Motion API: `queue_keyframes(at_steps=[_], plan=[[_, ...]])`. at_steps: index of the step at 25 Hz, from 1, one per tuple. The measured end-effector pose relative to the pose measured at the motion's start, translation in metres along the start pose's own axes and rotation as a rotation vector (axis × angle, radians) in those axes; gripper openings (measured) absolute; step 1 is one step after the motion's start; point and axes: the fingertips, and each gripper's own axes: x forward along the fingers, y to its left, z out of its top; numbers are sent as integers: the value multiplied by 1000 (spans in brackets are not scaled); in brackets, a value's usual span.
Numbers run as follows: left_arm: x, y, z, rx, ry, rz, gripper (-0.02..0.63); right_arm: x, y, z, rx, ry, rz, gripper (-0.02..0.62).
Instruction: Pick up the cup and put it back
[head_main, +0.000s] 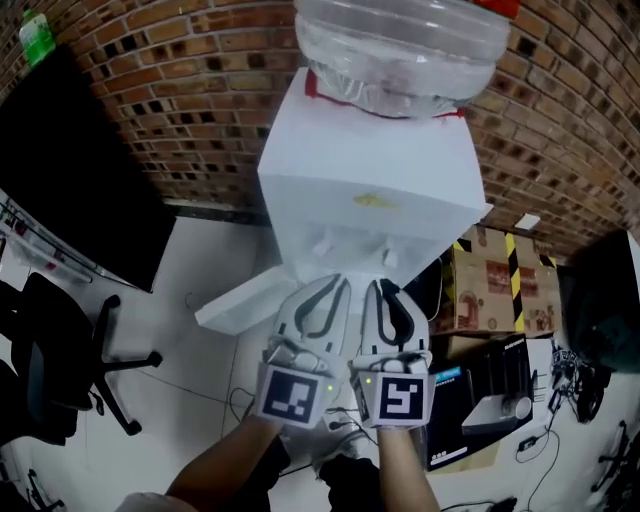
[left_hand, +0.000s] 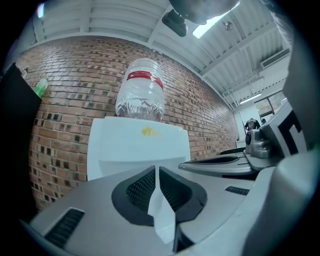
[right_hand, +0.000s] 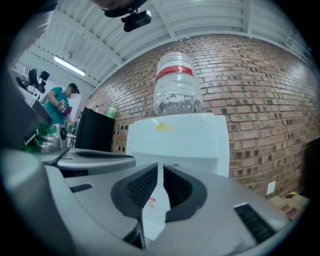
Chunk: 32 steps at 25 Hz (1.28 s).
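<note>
No cup shows in any view. A white water dispenser (head_main: 370, 190) with a clear bottle (head_main: 400, 40) on top stands against the brick wall. Its two small taps (head_main: 325, 240) sit in the recess just ahead of my grippers. My left gripper (head_main: 338, 283) and right gripper (head_main: 378, 288) hang side by side right in front of it, both pointing at the recess. In the left gripper view the left gripper (left_hand: 158, 170) is shut, and only the dispenser (left_hand: 137, 150) shows through the slit. The right gripper (right_hand: 161, 167) is likewise shut to a thin slit with nothing in it, facing the dispenser (right_hand: 180, 140).
A white flap (head_main: 240, 305) sticks out low at the dispenser's left. A black cabinet (head_main: 70, 170) and an office chair (head_main: 50, 370) stand at the left. Cardboard boxes (head_main: 495, 280) and a black box (head_main: 480, 400) crowd the right. A person (right_hand: 60, 102) stands far off.
</note>
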Motion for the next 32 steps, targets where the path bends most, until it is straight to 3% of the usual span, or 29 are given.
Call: queue_keyframes(at_steps=[2, 8, 11, 22, 24, 30, 32], plan=[[-3, -6, -30, 16, 11, -13, 6, 1, 2, -31, 3, 1, 8, 89], [-11, -12, -113, -16, 7, 11, 7, 14, 2, -121, 24, -1, 5, 89], [-16, -9, -152, -42, -7, 34, 43, 21, 5, -161, 46, -13, 1, 89], [-27, -6, -301, -45, 40, 57, 34, 47, 9, -312, 39, 22, 2, 92], [-25, -4, -321, -37, 32, 61, 19, 56, 10, -335, 33, 27, 21, 161], [-18, 2, -375, -57, 14, 79, 18, 81, 5, -383, 37, 3, 30, 161], [-17, 5, -390, -66, 9, 89, 3, 90, 4, -402, 28, 4, 43, 195]])
